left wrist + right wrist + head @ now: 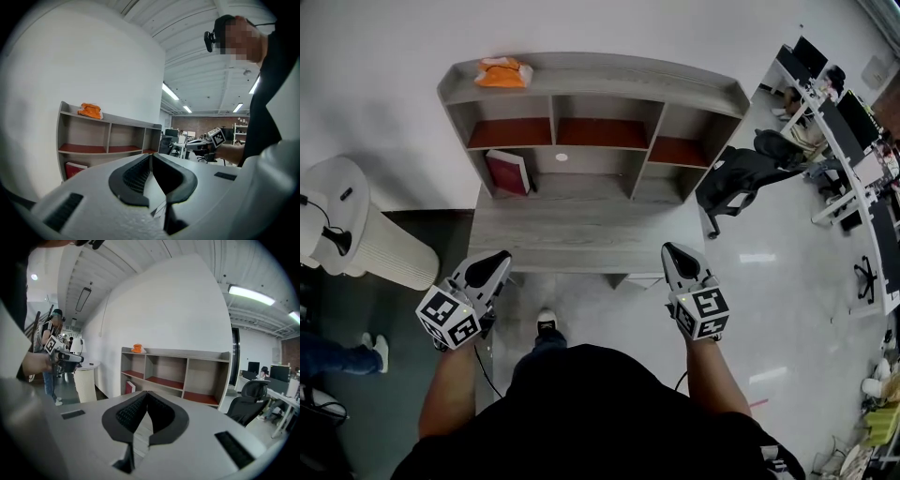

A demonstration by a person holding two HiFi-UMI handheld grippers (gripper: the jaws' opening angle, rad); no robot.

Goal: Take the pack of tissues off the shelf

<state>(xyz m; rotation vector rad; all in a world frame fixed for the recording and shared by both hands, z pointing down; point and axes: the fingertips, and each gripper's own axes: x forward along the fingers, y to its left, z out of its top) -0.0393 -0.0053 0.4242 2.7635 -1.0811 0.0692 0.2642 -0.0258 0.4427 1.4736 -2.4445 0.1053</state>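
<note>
An orange pack of tissues (503,72) lies on the top board of the grey wooden shelf (591,84), at its left end; it also shows small in the left gripper view (91,110) and the right gripper view (137,348). My left gripper (495,260) hovers at the desk's near left edge, jaws shut and empty (151,156). My right gripper (672,251) is at the near right edge, its jaws also shut with nothing between them (146,394). Both are far from the tissues.
A red book (508,172) leans in the lower left compartment. The grey desk (581,234) carries the shelf. A white round cabinet (352,225) stands at the left, a black office chair (741,173) at the right. A person (49,352) stands far left.
</note>
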